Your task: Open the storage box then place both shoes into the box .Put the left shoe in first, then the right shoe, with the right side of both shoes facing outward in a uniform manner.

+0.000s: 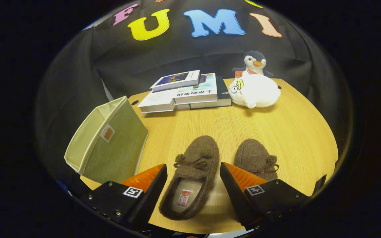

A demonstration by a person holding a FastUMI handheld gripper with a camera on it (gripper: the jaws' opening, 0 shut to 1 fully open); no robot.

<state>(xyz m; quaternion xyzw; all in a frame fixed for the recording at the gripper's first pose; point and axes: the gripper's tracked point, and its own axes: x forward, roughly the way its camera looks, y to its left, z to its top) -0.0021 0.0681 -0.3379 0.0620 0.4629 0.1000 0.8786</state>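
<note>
Jaws spread, straddling left shoe (192, 177) on table (276, 125), not yet pinching. Box (109, 142) just left of the fingers, standing open. Right shoe (255, 158) partly behind the right finger. Advised: lower, pinch the shoe sides mid-length, lift level, keep right side outward.

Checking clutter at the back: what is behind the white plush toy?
Behind the white plush toy a penguin plush stands; its lower body is hidden. The open claw straddles the left shoe.
</note>
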